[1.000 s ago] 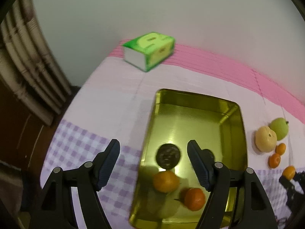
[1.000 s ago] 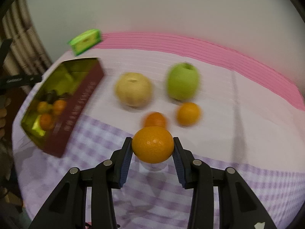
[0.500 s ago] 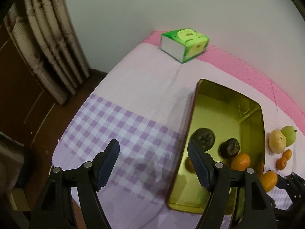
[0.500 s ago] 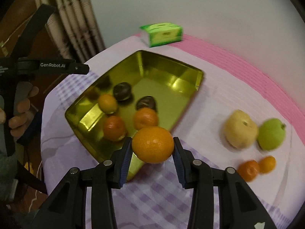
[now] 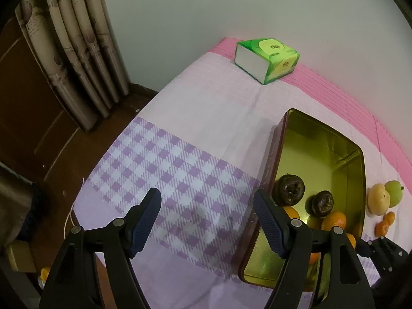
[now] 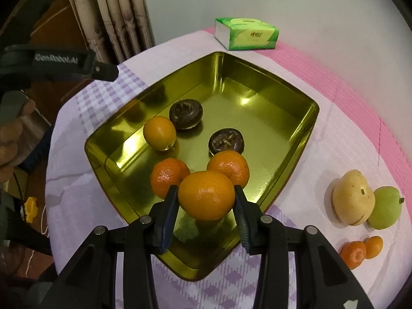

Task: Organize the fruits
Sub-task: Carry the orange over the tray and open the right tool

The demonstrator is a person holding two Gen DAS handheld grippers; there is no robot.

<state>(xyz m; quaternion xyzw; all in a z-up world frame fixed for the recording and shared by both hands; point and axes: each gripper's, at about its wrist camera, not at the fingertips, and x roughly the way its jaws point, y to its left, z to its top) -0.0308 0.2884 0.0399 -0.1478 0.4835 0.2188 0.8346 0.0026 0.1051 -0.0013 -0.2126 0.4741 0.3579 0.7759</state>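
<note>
From the left wrist, the left gripper (image 5: pixel 207 221) stands open with nothing between its fingers, over the checked cloth (image 5: pixel 180 175); the gold tin (image 5: pixel 322 139) lies just beyond its right finger.

From the right wrist, the right gripper (image 6: pixel 206 206) clamps an orange (image 6: pixel 206 195) between both fingers, above the tin's near corner. A pear (image 6: pixel 352 200) and a green apple (image 6: pixel 385 211) sit well off to the right of the fingers.

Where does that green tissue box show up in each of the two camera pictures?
Left wrist view: tissue box at upper centre, on the pink cloth strip by the wall.
Right wrist view: tissue box at top, right of centre.
Shared landmark: the gold tin, just in front of it.
</note>
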